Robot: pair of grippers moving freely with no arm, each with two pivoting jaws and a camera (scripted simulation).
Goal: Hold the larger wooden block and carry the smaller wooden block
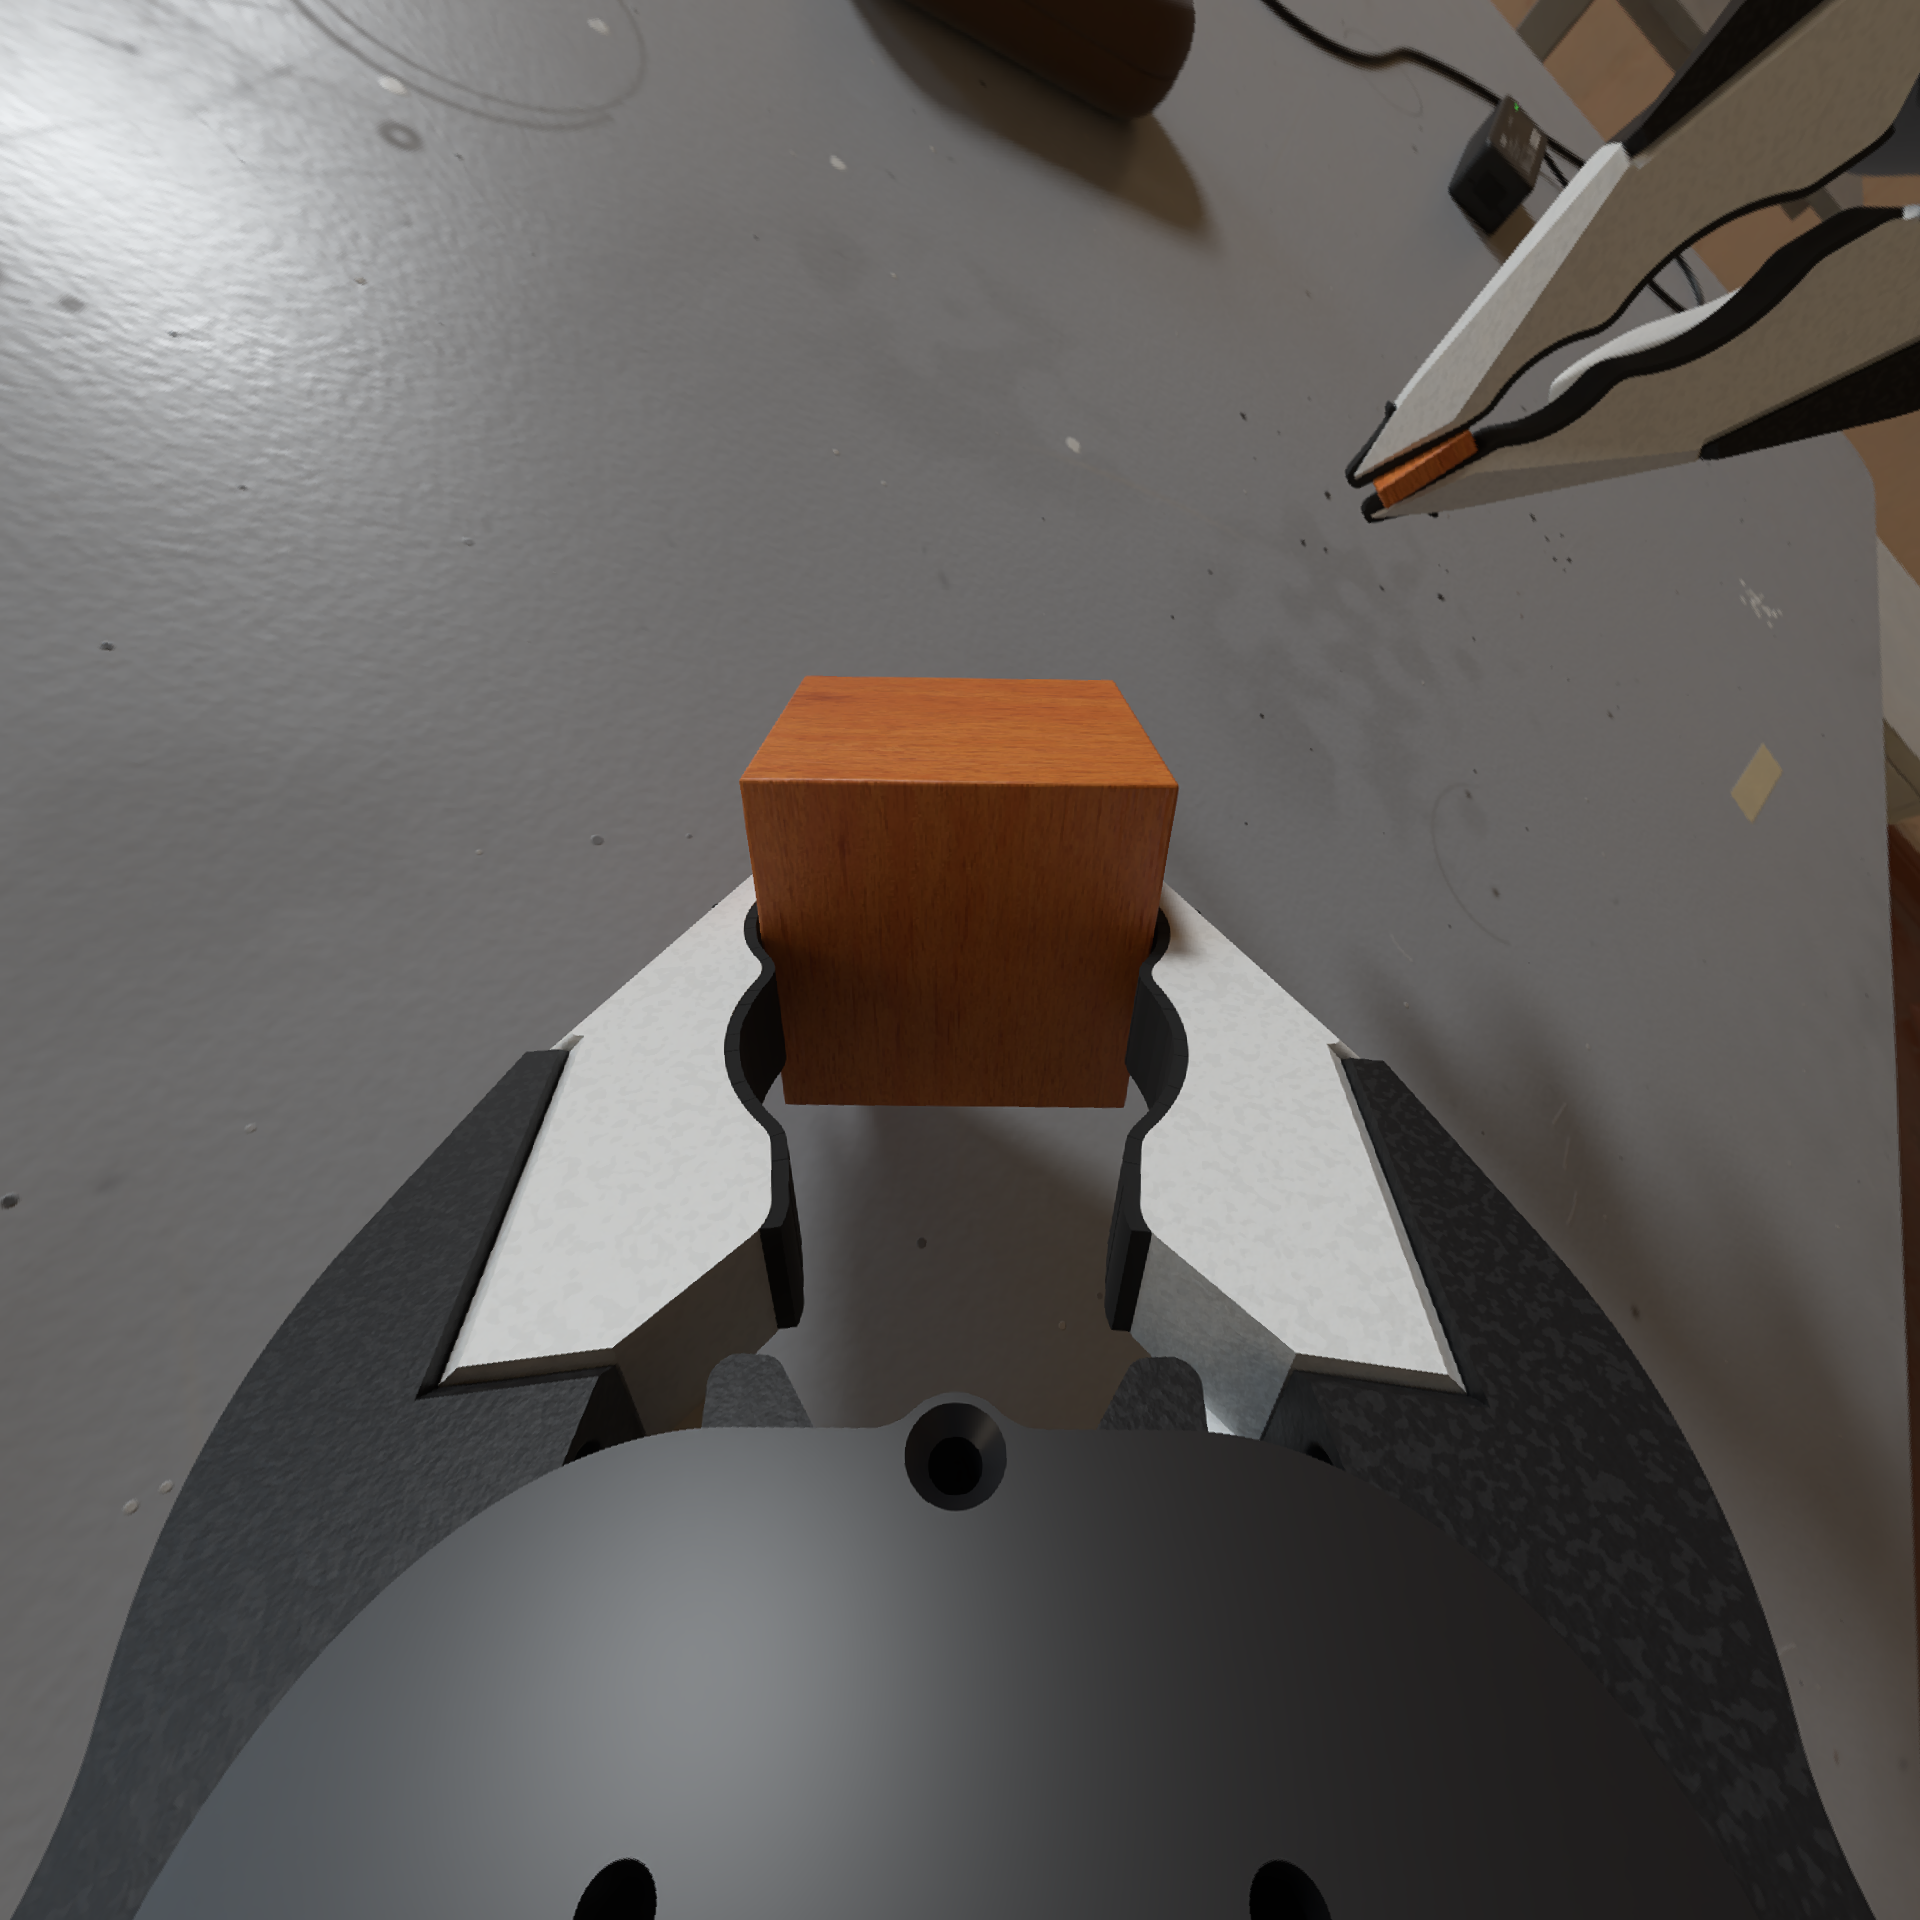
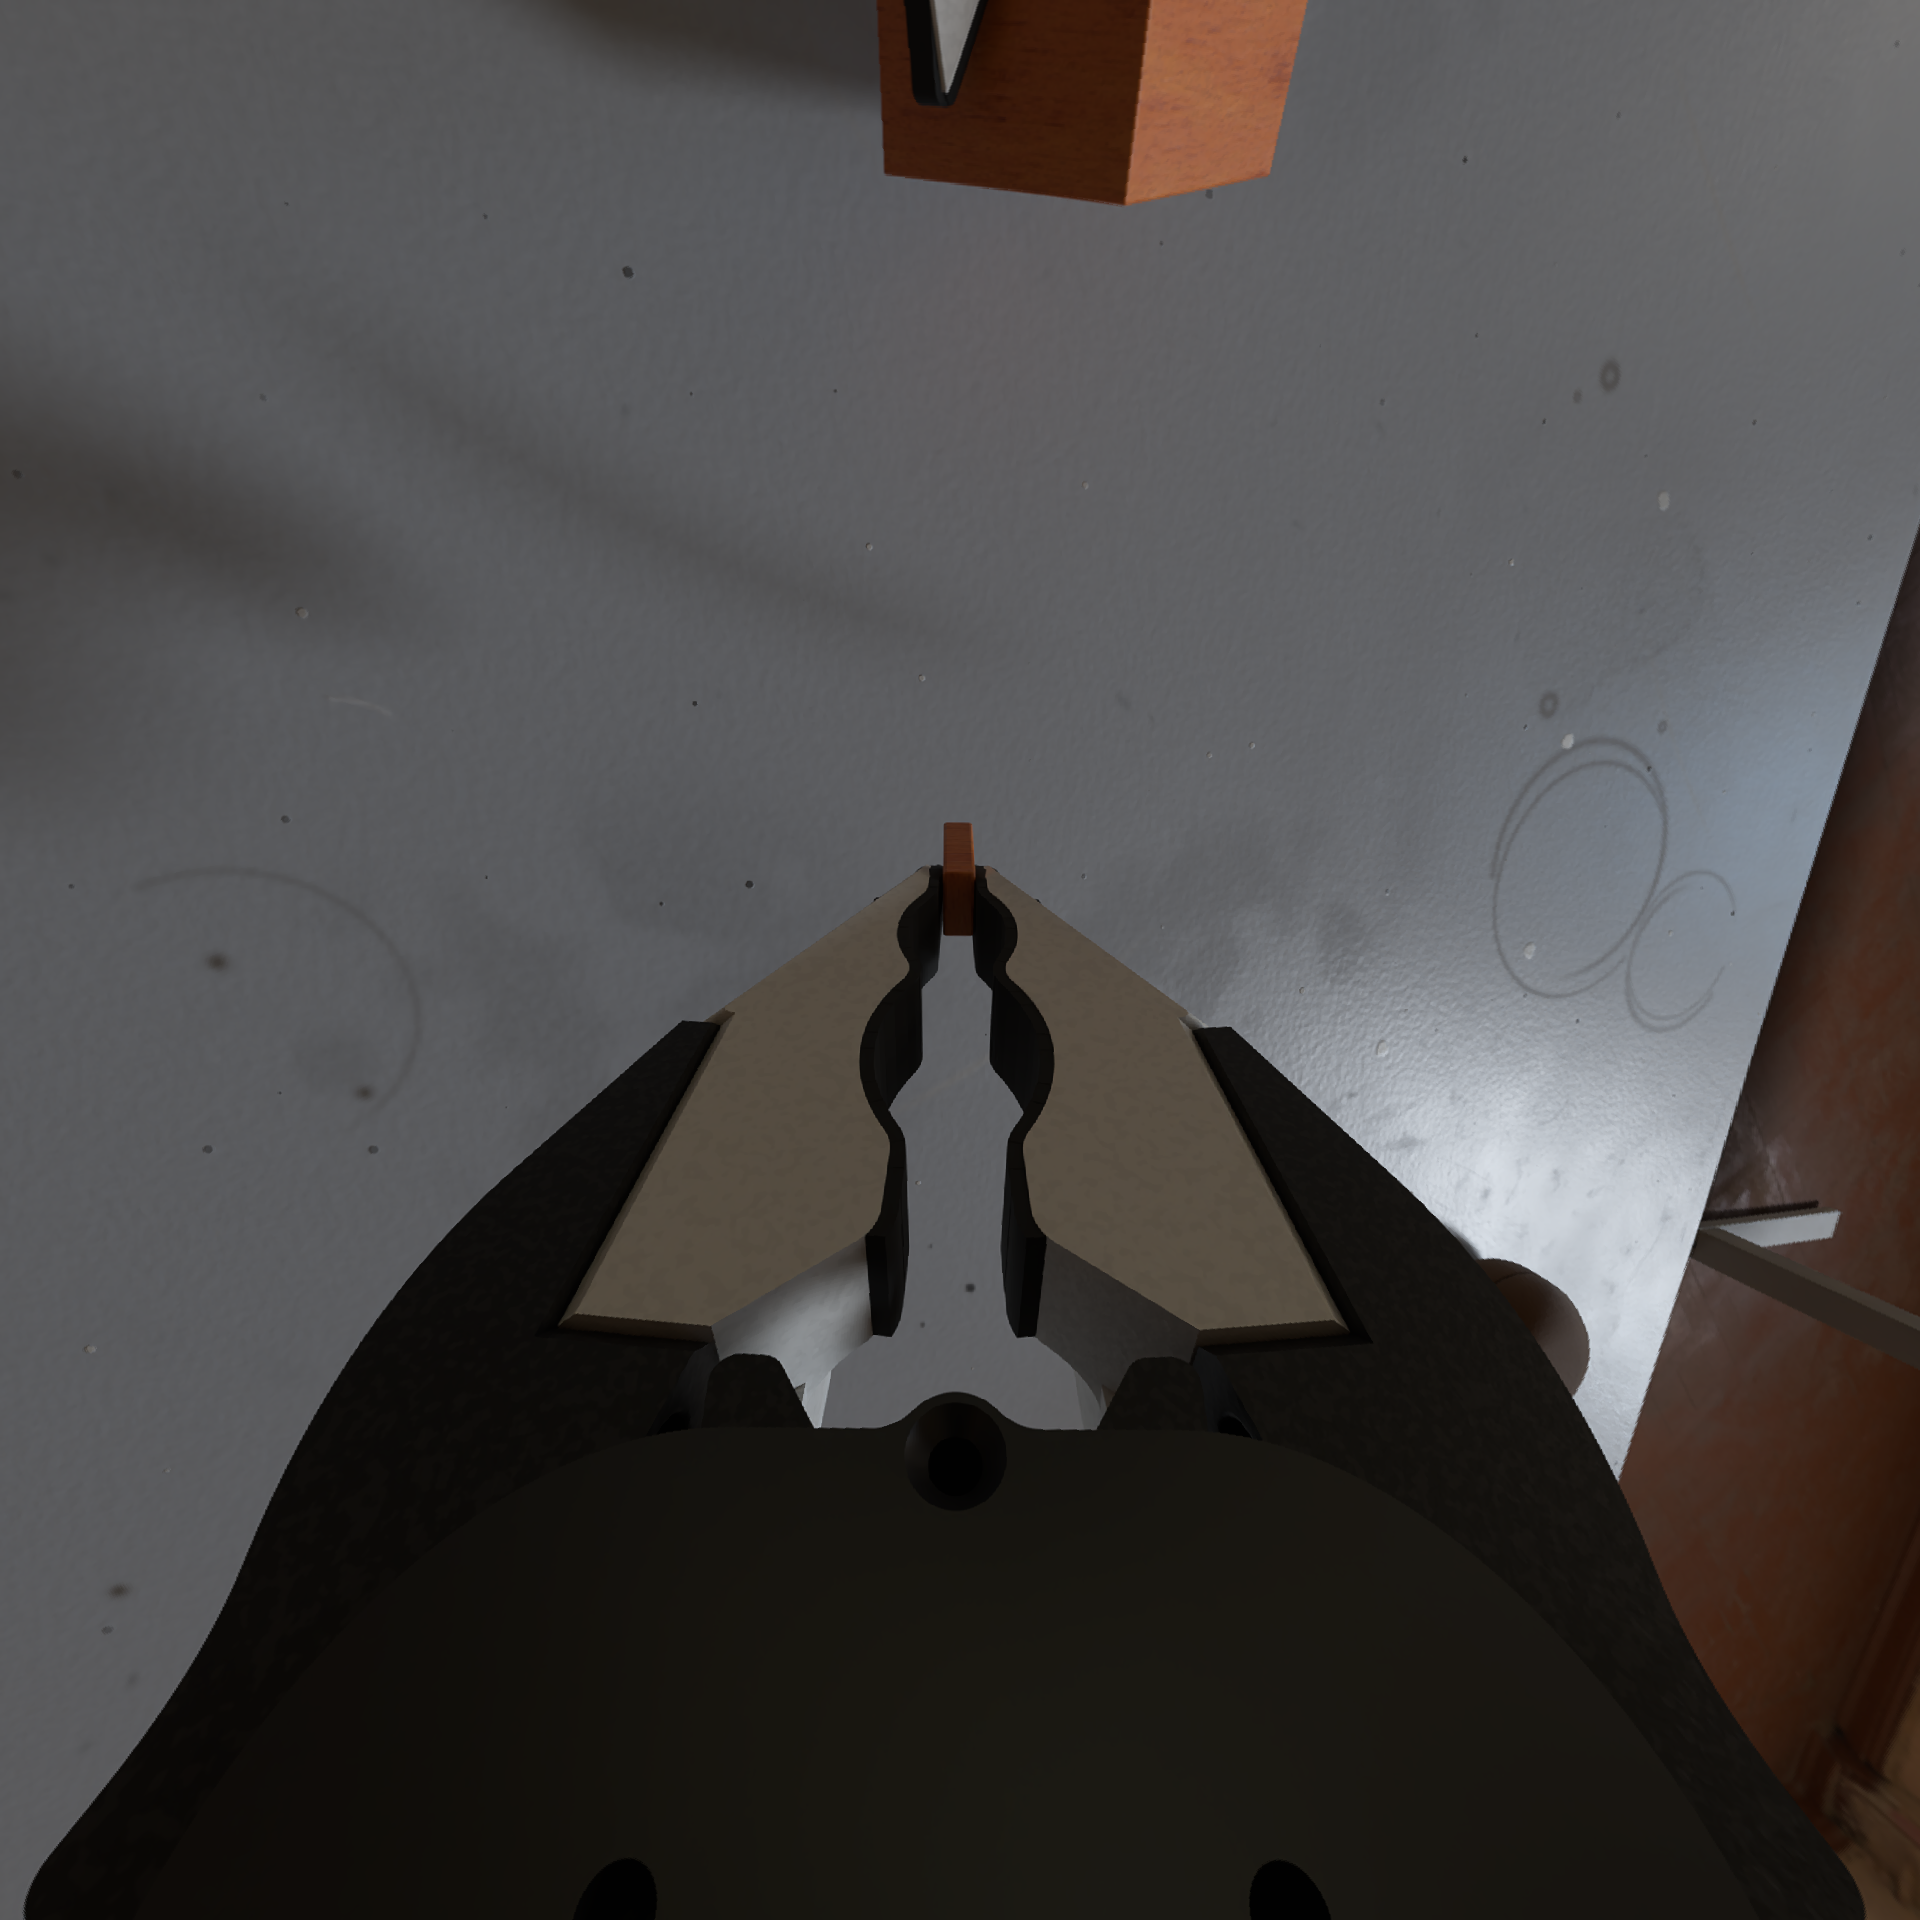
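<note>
L grip (image 1: 956, 925) clamped on big block (image 1: 956, 894), held off table (image 1: 416, 520) | R grip (image 2: 957, 883) pinching small block (image 2: 957, 878) at tips only, well apart from big | risk: thin sliver, w/ tip-only bite, may twist or slip out mid-carry.

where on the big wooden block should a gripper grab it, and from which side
Across its two flat, parallel side faces, coming in level from the face toward the camera. The larger wooden block is a plain cube, so opposite faces give the pads square contact. The left gripper holds it this way, fingertips reaching about halfway along the sides. A deeper bite would likely be steadier.
</note>
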